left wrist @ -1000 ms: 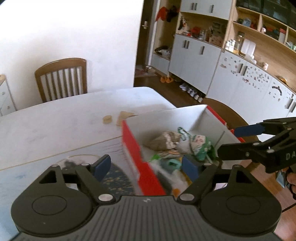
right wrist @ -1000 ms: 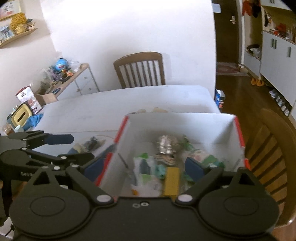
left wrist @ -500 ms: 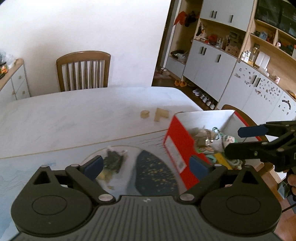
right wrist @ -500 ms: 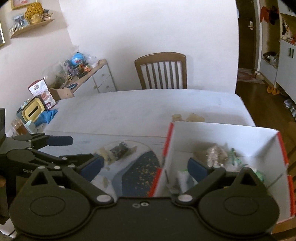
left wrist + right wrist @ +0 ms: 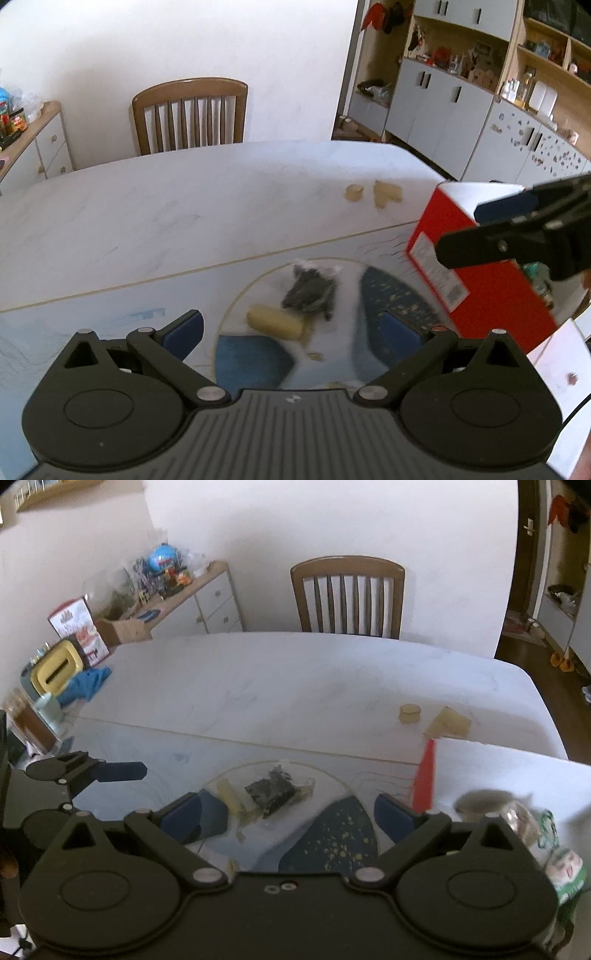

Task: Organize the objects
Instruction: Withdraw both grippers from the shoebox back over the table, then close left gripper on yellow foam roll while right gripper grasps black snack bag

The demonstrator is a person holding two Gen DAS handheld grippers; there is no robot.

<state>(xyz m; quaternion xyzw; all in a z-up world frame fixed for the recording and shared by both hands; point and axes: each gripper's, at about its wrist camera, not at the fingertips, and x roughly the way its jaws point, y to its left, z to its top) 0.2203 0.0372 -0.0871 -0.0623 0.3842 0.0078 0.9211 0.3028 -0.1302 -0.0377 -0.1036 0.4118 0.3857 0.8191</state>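
Observation:
A dark clump in clear wrap [image 5: 308,291] and a pale yellow stick [image 5: 275,326] lie side by side on the printed mat [image 5: 110,306]. My left gripper [image 5: 291,328] hangs open just above and in front of them, with nothing between its fingers. In the right wrist view the same dark clump [image 5: 271,790] and yellow stick [image 5: 231,795] lie just beyond my right gripper [image 5: 288,812], which is open and empty. The red box [image 5: 480,288] stands to the right. Its white inside [image 5: 498,771] holds a crumpled packet [image 5: 491,806] and a green packet [image 5: 565,867].
Two small wooden pieces [image 5: 410,713] [image 5: 448,722] lie on the white table [image 5: 295,686] behind the box. A wooden chair [image 5: 347,594] stands at the far edge. A glass jar [image 5: 31,723] and a yellow box [image 5: 55,668] crowd the left end.
Both grippers have swung left, away from over the red box to over the mat with the dark clump and yellow stick. The left jaws have spread wider.

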